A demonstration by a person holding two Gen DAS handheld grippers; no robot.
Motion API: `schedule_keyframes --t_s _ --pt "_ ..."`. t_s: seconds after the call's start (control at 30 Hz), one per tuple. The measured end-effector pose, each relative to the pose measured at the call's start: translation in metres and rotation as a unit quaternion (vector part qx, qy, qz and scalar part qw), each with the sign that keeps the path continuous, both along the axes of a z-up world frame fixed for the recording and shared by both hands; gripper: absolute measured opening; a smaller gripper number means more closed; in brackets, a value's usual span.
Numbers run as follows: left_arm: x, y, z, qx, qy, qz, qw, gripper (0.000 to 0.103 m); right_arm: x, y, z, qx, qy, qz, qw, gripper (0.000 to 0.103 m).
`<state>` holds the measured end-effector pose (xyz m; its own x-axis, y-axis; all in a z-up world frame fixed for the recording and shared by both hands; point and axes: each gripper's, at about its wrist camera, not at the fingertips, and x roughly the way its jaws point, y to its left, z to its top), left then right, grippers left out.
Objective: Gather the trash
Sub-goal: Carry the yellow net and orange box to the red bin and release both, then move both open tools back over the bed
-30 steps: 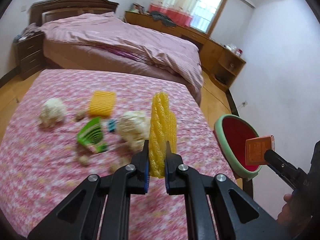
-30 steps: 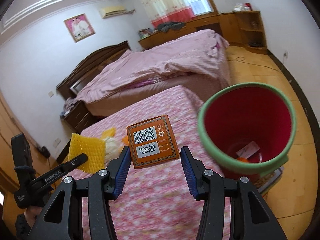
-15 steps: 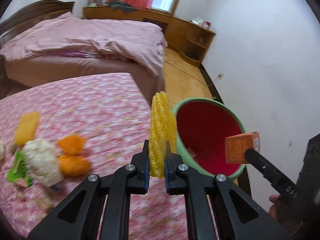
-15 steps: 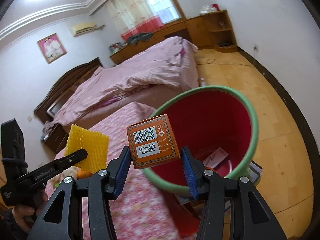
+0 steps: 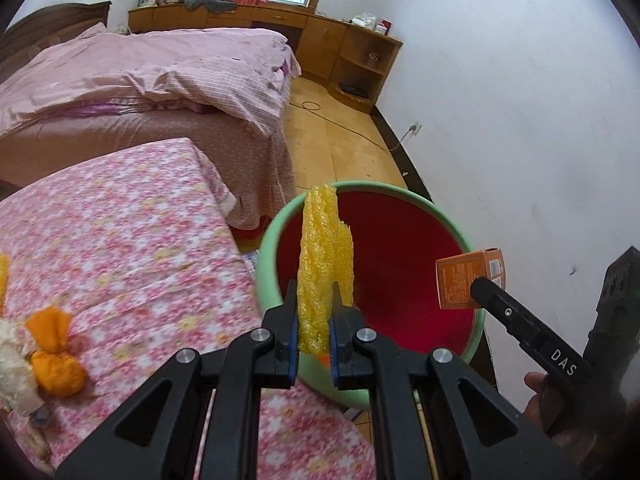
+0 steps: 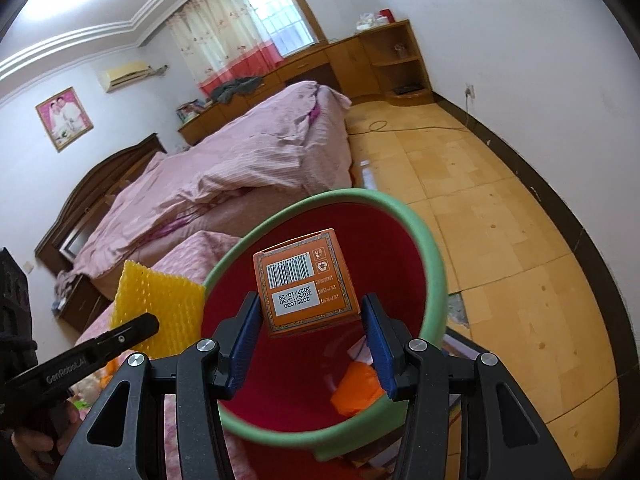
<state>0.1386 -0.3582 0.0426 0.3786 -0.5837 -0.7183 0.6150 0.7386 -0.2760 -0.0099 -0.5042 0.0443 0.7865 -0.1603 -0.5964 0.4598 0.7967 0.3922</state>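
Note:
My left gripper is shut on a yellow foam net, held upright over the near rim of a red bin with a green rim. In the right wrist view the same net shows at the bin's left edge. My right gripper is shut on a small orange box with a barcode label, hanging above the mouth of the bin. From the left wrist view the orange box hangs over the bin's right side. Orange and white scraps lie at the bin's bottom.
A table with a pink flowered cloth stands left of the bin, with an orange tied bag and a white crumpled lump on it. Behind it is a bed with a pink quilt. Bare tiled floor lies to the right.
Both grippers swung right from over the table to above the bin, each keeping its grip. The bin fills more of both views, and the table's litter has slid off to the left.

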Motion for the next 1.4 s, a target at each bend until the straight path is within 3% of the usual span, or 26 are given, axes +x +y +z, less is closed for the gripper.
schedule_keyframes --t_s 0.2,0.27,0.33,0.37,0.93,1.1,1.4 --pt "0.005 -0.012 -0.009 0.003 0.008 -0.001 1.0000 0.013 0.008 -0.005 -0.008 0.008 0.000 0.003 1.000 0.054" --pt "0.008 -0.013 -0.011 0.005 0.010 0.004 0.9999 0.025 0.010 -0.004 -0.009 0.007 -0.005 0.005 1.000 0.054" --pt "0.008 -0.011 -0.010 0.003 0.007 0.012 0.9999 0.045 0.011 -0.005 -0.008 0.007 -0.009 0.002 1.000 0.054" --pt "0.009 -0.010 -0.010 0.000 0.005 0.016 0.9999 0.046 0.012 -0.005 -0.008 0.010 -0.012 0.000 1.000 0.054" --pt "-0.013 0.029 0.019 -0.017 -0.007 0.042 0.9989 0.047 -0.001 0.015 0.006 0.015 -0.008 0.005 1.000 0.054" --pt "-0.026 0.061 0.033 -0.011 -0.016 0.072 0.9972 0.047 -0.004 0.026 0.013 0.030 0.015 0.026 0.999 0.054" --pt "-0.045 0.131 0.058 -0.024 -0.031 0.130 0.9907 0.047 -0.017 0.062 0.038 0.019 -0.003 0.049 0.999 0.059"
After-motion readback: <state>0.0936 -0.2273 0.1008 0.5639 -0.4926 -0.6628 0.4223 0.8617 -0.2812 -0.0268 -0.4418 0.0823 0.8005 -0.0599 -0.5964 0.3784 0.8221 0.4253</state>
